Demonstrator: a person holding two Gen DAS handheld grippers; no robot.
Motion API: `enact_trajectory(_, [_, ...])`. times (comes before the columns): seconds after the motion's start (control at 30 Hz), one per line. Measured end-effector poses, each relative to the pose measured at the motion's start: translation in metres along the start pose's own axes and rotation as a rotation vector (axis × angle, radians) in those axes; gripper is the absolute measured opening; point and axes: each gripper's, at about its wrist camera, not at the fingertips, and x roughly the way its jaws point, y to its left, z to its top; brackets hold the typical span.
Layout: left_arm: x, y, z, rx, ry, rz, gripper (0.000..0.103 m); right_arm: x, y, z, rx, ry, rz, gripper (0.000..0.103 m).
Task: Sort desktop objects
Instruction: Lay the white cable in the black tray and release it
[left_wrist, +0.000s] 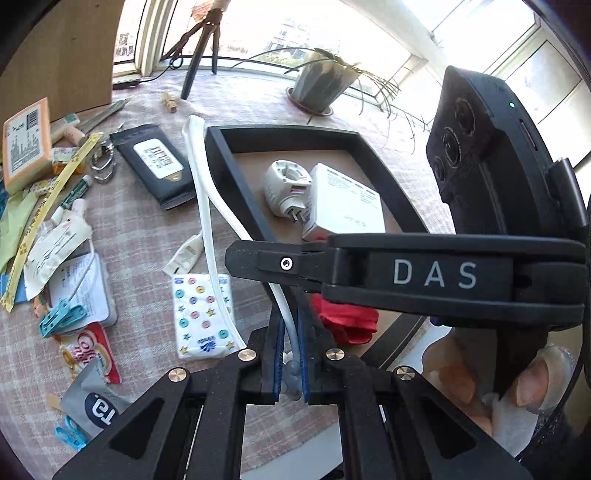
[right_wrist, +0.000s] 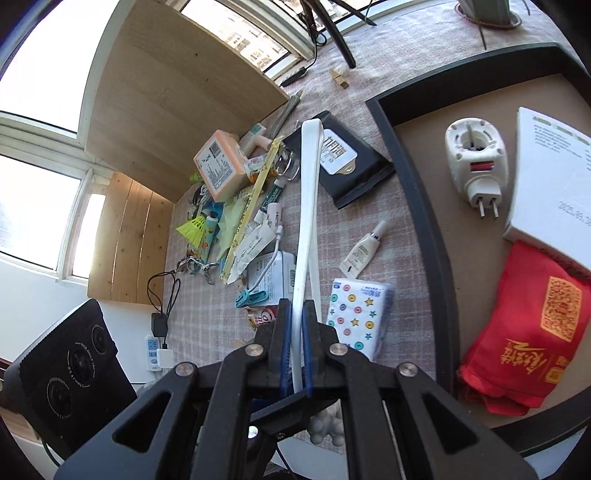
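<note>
Blue-padded fingers (left_wrist: 279, 354) of the left gripper (left_wrist: 291, 360) are seen closed on one end of a white flat strap (left_wrist: 202, 192), which is looped upward and away over the checked tablecloth (left_wrist: 140, 243). Both jaws of the right gripper (right_wrist: 295, 354) are likewise clamped on the same white flat strap (right_wrist: 308, 206), so that it is held by both tools at once, lifted off the cloth.

Relative to the black-framed tray (left_wrist: 236, 184): the strap is suspended just outside its left wall. Inside the tray a white plug-in device (right_wrist: 474, 162), a white box (right_wrist: 554, 184) and a red pouch (right_wrist: 524, 332) are contained, the box partly overlapping the pouch. Left of the tray, on the cloth, a tissue pack with button print (right_wrist: 360, 317), a small cream tube (right_wrist: 360, 251) and a black wipes packet (right_wrist: 351, 158) are laid. Farther left, a cluttered heap including an orange box (right_wrist: 219, 166) is seen. A person's fingers (left_wrist: 532, 387) are visible on the right gripper's handle in the left wrist view.
</note>
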Motion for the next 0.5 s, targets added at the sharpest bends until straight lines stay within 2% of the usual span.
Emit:
enact_trajectory(0.33, [0.039,-0.054,0.021,0.086,0.019,-0.032,0.008,-0.046,-0.036,0.011,0.034,-0.077,-0.123,0.006])
enact_trajectory(0.4, [0.043,-0.062,0.025,0.101,0.016,-0.014,0.009,-0.048,-0.038,0.015,0.022,-0.083,-0.143,0.007])
enact_trajectory(0.47, [0.048,-0.063,0.028,0.103,0.015,0.045,0.019,-0.05,-0.039,0.02,0.003,-0.081,-0.165,0.009])
enact_trajectory(0.5, [0.05,-0.062,0.029,0.093,0.016,0.063,0.037,-0.053,-0.04,0.022,0.014,-0.088,-0.183,0.011])
